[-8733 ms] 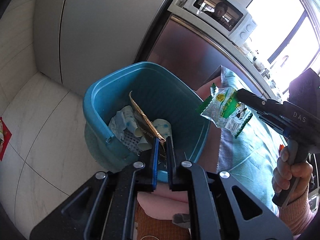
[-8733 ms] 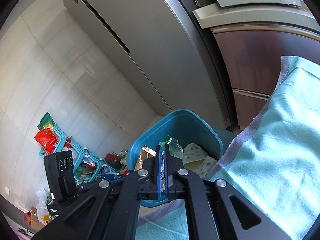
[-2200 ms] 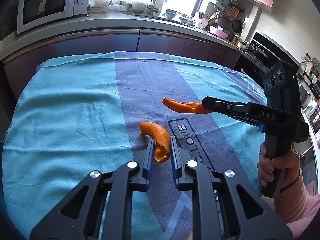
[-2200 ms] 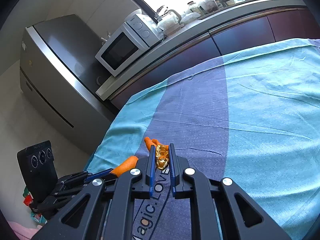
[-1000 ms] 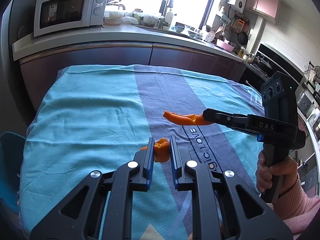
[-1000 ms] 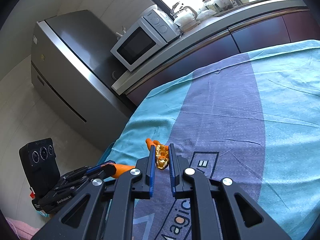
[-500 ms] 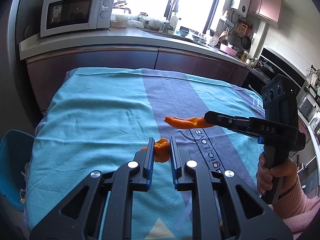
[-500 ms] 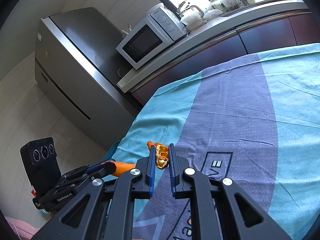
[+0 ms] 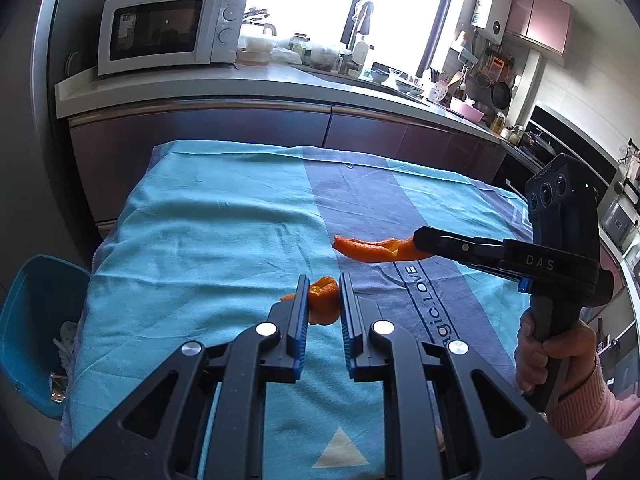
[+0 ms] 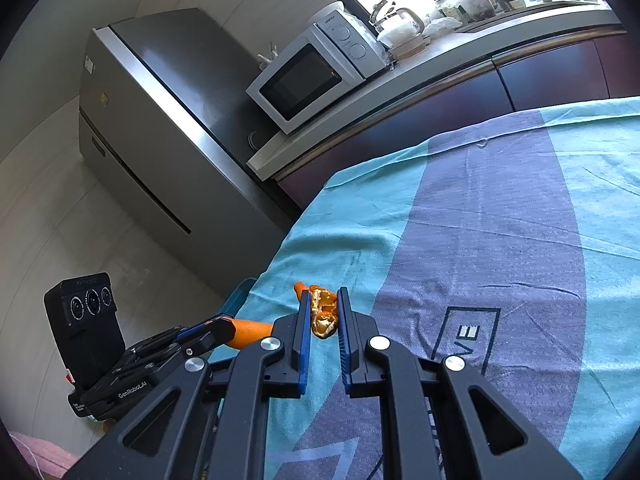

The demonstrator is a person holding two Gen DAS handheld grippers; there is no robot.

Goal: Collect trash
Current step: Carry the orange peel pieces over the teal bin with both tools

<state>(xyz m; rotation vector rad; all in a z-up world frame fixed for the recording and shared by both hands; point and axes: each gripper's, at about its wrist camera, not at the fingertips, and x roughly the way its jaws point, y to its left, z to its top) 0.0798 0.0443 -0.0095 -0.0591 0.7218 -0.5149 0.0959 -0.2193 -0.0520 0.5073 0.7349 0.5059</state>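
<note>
My left gripper (image 9: 323, 282) is shut on a curled piece of orange peel (image 9: 322, 299) and holds it above the blue tablecloth (image 9: 208, 248). My right gripper (image 10: 323, 297) is shut on a second, longer strip of orange peel (image 10: 322, 312); in the left wrist view that strip (image 9: 372, 249) sticks out from the right gripper (image 9: 418, 238). The left gripper (image 10: 224, 326) and its peel (image 10: 252, 330) show at lower left in the right wrist view. A blue trash bin (image 9: 32, 328) stands on the floor left of the table, with some trash inside.
A kitchen counter (image 9: 256, 88) with a white microwave (image 9: 168, 30) runs behind the table. A grey fridge (image 10: 168, 152) stands left of the counter. The table's left edge (image 9: 86, 292) drops off beside the bin.
Both grippers have swung left with their peels held, bringing the blue bin further into the left wrist view and more of the fridge into the right wrist view.
</note>
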